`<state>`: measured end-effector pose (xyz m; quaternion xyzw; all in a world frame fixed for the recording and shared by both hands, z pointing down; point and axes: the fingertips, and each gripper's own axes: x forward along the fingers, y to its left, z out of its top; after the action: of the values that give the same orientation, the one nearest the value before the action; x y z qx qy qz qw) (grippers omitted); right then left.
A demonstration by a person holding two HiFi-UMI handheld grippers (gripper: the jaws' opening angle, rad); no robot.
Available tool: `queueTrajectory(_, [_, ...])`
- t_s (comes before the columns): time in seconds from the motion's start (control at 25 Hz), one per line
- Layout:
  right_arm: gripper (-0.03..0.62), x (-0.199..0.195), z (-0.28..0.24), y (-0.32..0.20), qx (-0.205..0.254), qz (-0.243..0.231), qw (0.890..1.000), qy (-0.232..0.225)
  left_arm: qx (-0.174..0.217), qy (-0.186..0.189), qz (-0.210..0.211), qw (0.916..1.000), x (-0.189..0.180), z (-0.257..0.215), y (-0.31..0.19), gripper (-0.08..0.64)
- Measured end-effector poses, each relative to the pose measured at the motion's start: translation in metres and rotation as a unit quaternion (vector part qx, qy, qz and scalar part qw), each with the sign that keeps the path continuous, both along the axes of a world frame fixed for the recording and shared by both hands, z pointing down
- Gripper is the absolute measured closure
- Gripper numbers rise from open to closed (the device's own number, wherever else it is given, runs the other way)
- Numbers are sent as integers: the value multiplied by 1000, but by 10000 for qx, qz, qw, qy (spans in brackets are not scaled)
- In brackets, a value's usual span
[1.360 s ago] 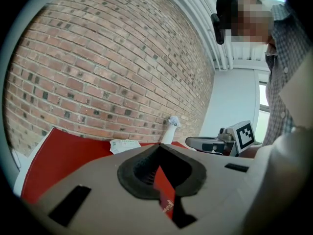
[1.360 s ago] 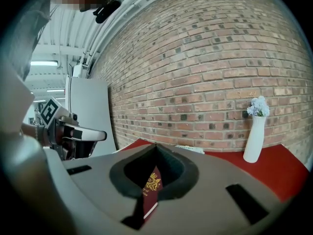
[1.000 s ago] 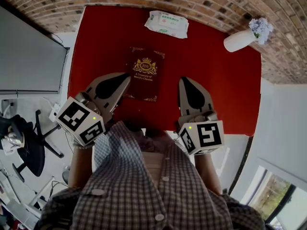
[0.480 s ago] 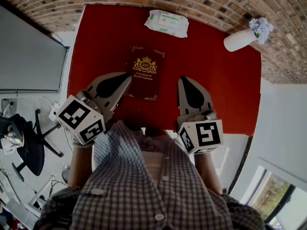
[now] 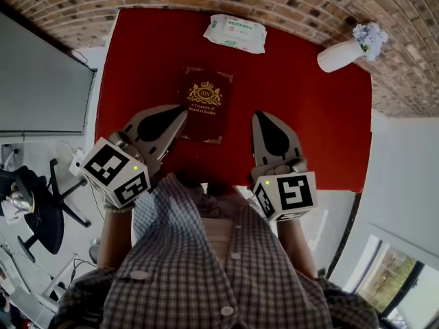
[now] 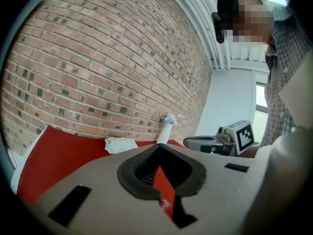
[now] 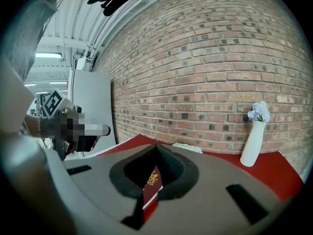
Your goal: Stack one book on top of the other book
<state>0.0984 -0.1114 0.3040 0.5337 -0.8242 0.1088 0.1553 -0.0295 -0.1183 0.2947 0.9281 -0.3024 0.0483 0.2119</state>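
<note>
Evenly bright under ceiling strip lights [image 7: 49, 55] and window [image 5: 394, 279] daylight, with soft shadows, fisheye bending of the brick wall [image 6: 98, 72], and dark corners in both gripper views.

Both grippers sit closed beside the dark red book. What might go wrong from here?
The left gripper and right gripper are both shut; advancing with fingers together would shove the dark red, gold-crested book instead of gripping it.
The left gripper's tip is close to the book's near left corner, so a small move could skew it.
Only one book shows; whether another lies beneath is unclear.
</note>
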Motion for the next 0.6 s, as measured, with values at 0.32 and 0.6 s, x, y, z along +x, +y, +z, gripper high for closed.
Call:
queueTrajectory(0.32, [586,2,2,3,-65,43,10000,8,-15,8,66,10000,4,1,1,552])
queueTrajectory(0.6, [586,4,3,4,-107,93,9999,6,-22,11,116,9999,7,1,1,552])
